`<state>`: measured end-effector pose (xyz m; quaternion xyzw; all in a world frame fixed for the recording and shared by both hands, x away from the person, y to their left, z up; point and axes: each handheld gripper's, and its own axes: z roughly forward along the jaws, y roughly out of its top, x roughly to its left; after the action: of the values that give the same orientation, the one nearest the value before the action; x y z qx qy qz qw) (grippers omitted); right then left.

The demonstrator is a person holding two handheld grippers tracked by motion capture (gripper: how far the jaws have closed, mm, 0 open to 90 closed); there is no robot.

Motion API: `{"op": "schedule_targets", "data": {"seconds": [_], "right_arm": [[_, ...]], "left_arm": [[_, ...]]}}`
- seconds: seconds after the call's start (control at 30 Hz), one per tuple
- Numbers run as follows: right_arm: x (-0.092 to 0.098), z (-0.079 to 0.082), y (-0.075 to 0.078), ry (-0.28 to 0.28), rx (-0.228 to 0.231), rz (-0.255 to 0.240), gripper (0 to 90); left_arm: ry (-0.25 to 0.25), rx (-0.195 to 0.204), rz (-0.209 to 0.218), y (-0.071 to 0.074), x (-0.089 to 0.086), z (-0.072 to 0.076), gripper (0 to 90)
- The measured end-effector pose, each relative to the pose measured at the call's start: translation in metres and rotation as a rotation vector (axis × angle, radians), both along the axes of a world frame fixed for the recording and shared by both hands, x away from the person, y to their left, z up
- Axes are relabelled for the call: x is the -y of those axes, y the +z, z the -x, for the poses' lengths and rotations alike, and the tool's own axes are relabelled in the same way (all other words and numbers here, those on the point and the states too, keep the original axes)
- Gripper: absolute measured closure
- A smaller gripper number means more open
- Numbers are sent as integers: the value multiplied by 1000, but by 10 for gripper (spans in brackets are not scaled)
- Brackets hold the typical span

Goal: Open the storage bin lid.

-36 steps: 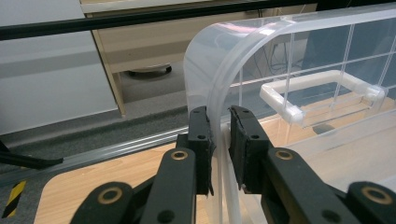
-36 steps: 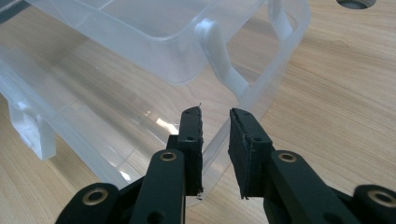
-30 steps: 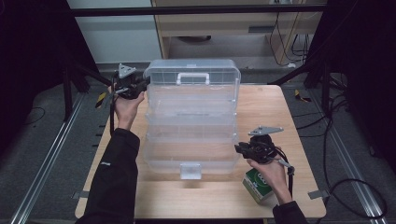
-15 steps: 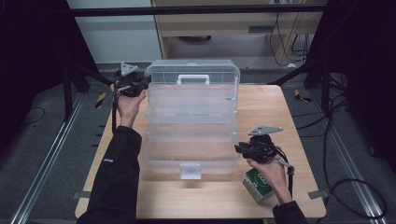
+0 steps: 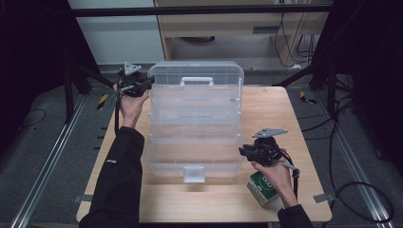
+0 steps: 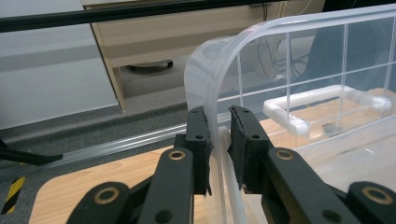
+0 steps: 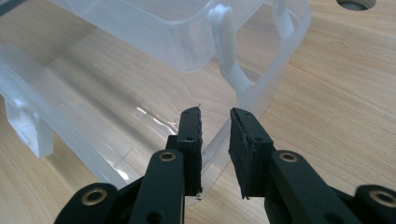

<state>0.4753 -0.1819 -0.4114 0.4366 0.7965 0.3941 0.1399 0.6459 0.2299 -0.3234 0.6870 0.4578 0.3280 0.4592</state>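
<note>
The clear tiered box [image 5: 195, 123] stands fanned open mid-frame; the left gripper [image 6: 218, 140] pinches its lid rim upper left to hold it up, while the right gripper [image 7: 215, 140] clamps the base wall lower right, steadying it.

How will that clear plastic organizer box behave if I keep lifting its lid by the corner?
The clear organizer box looks empty, so probably light and apt to slide on the wooden table. Its lid is thin and may flex. The smooth rim could slip between the left gripper pads.
</note>
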Motion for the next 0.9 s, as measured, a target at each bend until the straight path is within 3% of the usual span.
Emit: {"op": "schedule_targets", "data": {"seconds": [0.9], "right_arm": [[1,-2,0,-2,-10,-5,731]], "left_arm": [[22,-24,-16,-12,1,-23,755]]}}
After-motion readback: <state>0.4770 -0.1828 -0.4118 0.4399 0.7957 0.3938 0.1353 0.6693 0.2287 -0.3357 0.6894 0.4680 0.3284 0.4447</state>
